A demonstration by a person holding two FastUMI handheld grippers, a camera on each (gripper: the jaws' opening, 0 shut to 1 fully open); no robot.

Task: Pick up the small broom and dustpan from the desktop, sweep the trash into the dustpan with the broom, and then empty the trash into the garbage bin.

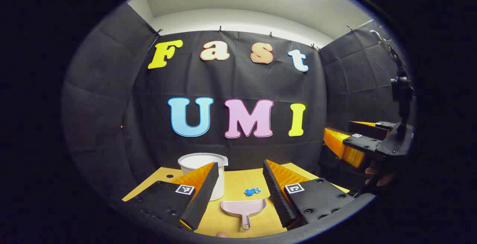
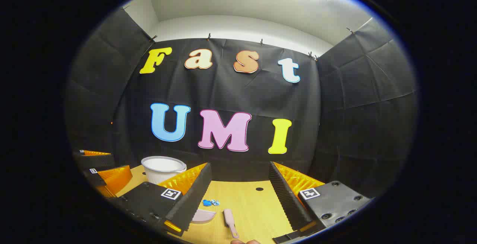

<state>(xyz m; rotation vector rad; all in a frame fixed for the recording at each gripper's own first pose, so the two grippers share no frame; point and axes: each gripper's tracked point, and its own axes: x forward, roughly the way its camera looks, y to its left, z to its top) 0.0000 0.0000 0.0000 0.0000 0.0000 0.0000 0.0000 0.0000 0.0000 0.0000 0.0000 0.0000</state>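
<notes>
A pale pink dustpan [image 1: 244, 208] lies flat on the yellow desktop [image 1: 238, 184], its handle toward me, between the spread fingers of my left gripper [image 1: 238, 195], which is open and above it. Blue crumpled trash [image 1: 252, 191] sits just beyond the pan. In the right gripper view, a small pink broom [image 2: 230, 221] lies on the desktop between the fingers of my open right gripper [image 2: 238, 199]. The dustpan [image 2: 203, 216] shows partly behind the left finger, and the blue trash [image 2: 210, 202] lies beyond it. A white garbage bin [image 1: 203, 173] stands at the back left, and again as the bin [image 2: 163, 168].
Black cloth walls close the booth behind and at both sides. The right gripper [image 1: 367, 143] and a hand holding it appear at the right of the left gripper view. The left gripper [image 2: 102, 173] shows at the left edge of the right gripper view. A small hole [image 2: 259, 189] marks the desktop.
</notes>
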